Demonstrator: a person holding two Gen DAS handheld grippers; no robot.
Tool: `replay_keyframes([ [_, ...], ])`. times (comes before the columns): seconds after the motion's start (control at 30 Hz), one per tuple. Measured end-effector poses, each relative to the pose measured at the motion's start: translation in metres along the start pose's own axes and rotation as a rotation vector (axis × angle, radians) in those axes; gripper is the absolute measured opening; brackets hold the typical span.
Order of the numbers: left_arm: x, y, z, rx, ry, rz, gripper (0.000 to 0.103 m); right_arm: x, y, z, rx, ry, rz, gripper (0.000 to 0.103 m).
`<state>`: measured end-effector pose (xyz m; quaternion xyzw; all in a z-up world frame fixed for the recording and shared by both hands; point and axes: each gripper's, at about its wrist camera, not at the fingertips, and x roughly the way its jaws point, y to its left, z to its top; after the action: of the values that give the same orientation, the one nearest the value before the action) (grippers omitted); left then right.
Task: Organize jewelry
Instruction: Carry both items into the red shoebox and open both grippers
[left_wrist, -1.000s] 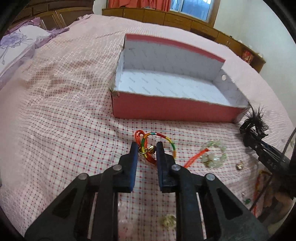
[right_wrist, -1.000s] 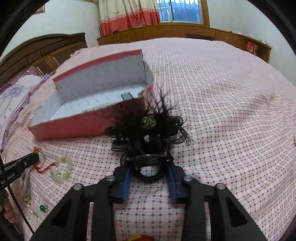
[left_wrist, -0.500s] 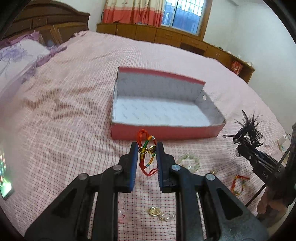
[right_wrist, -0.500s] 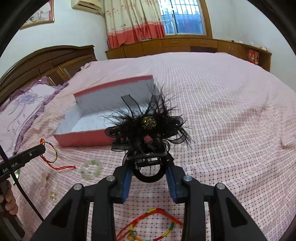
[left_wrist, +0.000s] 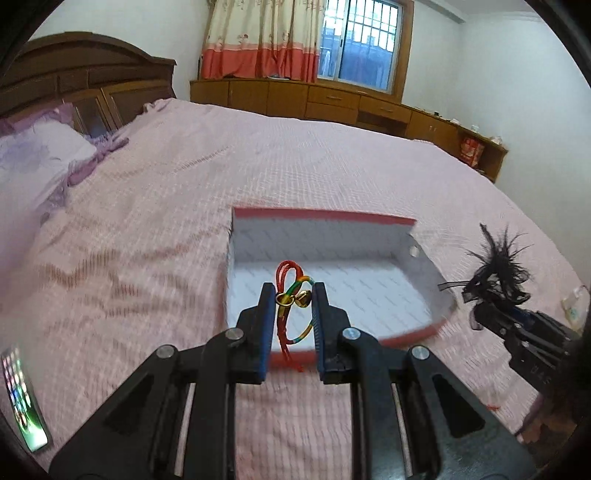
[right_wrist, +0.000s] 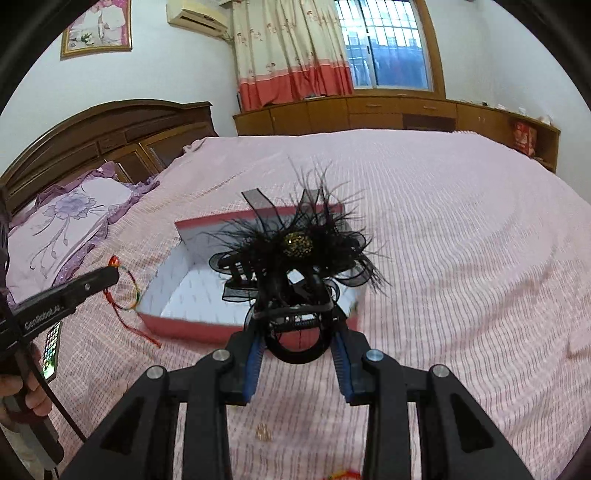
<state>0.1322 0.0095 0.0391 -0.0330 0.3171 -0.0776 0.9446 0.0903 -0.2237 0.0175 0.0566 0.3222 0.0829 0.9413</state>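
Now higher, bracelet (left_wrist: 293, 295) over box (left_wrist: 332, 284).

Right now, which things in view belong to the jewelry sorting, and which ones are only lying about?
Belong to the job:
- colourful cord bracelet, held in the left gripper
- black feather hair clip, held in the right gripper
- open pink box
- small gold piece on the bedspread

Just lying about:
- phone
- pillow
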Motion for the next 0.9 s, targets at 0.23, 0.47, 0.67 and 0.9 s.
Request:
replay_keyframes([
  [0.23,0.043,0.006,0.016,-0.009,0.025,0.020,0.011,0.043,0.006,0.026,-0.012,0.014,-0.011,0.036],
  [0.47,0.091,0.001,0.026,0.043,0.087,0.069,0.011,0.087,0.011,0.048,-0.043,0.062,-0.026,0.036],
  [0.67,0.131,0.003,0.026,0.043,0.152,0.057,0.011,0.127,0.012,0.055,-0.056,0.130,-0.049,0.036],
  [0.9,0.160,0.005,0.017,0.071,0.252,0.074,0.011,0.166,0.013,0.048,-0.064,0.232,-0.090,0.036],
])
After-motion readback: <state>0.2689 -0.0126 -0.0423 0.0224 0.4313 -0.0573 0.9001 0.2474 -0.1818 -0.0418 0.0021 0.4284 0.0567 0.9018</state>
